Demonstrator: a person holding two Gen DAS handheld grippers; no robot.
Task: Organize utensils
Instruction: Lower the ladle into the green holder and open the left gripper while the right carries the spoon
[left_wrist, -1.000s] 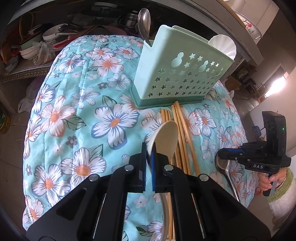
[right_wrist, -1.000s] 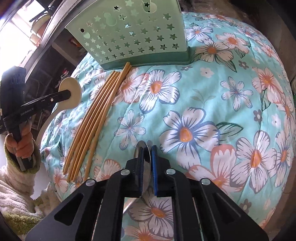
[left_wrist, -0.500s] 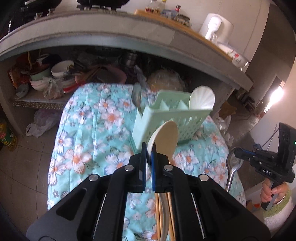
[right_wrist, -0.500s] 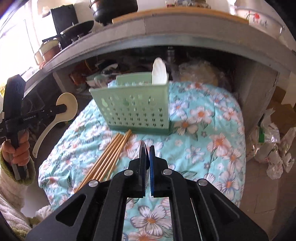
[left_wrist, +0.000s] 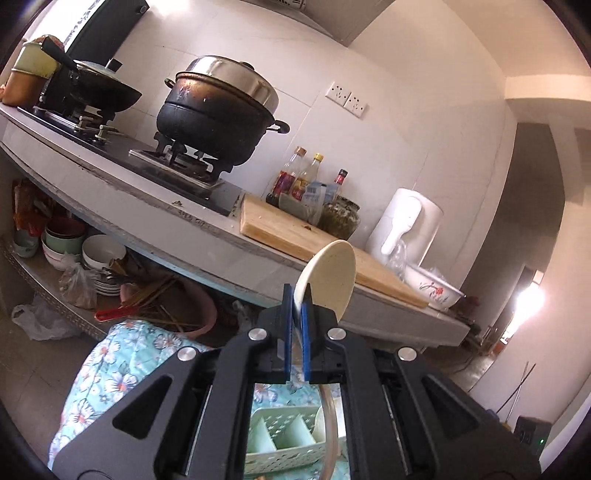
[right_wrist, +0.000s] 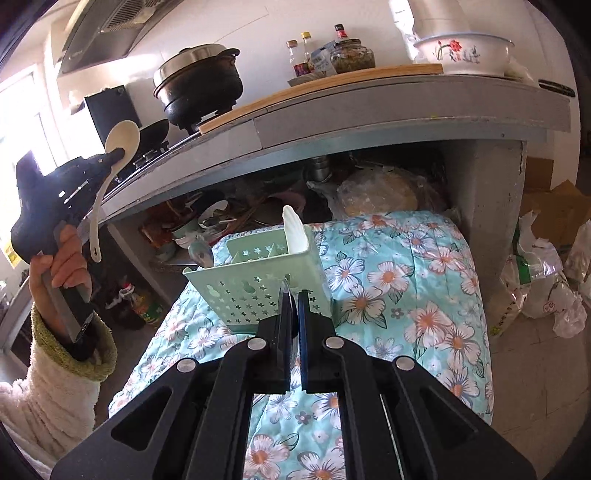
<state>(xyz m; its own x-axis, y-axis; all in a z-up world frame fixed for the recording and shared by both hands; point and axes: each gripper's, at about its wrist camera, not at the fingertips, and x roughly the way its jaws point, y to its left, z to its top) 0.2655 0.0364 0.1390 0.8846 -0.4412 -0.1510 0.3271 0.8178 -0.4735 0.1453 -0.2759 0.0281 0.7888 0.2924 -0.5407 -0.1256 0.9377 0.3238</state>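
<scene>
Your right hand-held gripper (right_wrist: 293, 306) was nearest, its blue pads pressed together on a thin metal spoon (right_wrist: 294, 334), of which only a sliver showed between the jaws. It pointed down at the floral cloth (right_wrist: 399, 280) covering the table. Just beyond its tips stood the mint-green utensil holder (right_wrist: 255, 284), upright on the cloth, with a white scalloped spoon (right_wrist: 295, 230) rising from its right-hand compartment and a metal spoon head (right_wrist: 201, 254) showing at its far left corner.

To the left, your left hand (right_wrist: 62, 258) held the left hand-held gripper (left_wrist: 295, 304) high, well above the holder. Its jaws were clamped on the neck of the cream ladle (left_wrist: 328, 277), bowl up and handle hanging below.

Farther off, the kitchen counter (right_wrist: 369, 122) carried a wooden cutting board (left_wrist: 295, 230), sauce bottles (left_wrist: 306, 181) and a black pot (left_wrist: 218, 107) on the stove.
</scene>
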